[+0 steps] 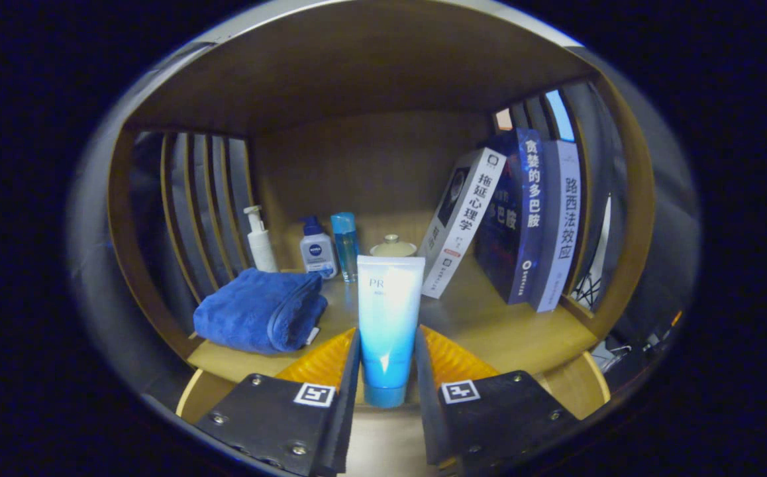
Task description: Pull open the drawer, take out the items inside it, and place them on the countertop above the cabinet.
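Here's the wooden shelf compartment [489, 324], and everything gets placed off the white-to-blue plastic tube [389, 318] standing cap-down at the front edge. Far to the tube's left, a folded blue towel [261, 310] lies on the shelf. Behind that towel, a white pump bottle [259, 242], then a small white bottle with a dark blue cap [317, 250], then a slim clear-blue bottle [345, 242] just behind the tube's left shoulder. Peeking over the tube's top, a cream round lidded jar [393, 248]. The gripper [387, 358] has both fingers clamped on the tube's lower half. To the tube's right, three books [522, 225] lean leftwards.
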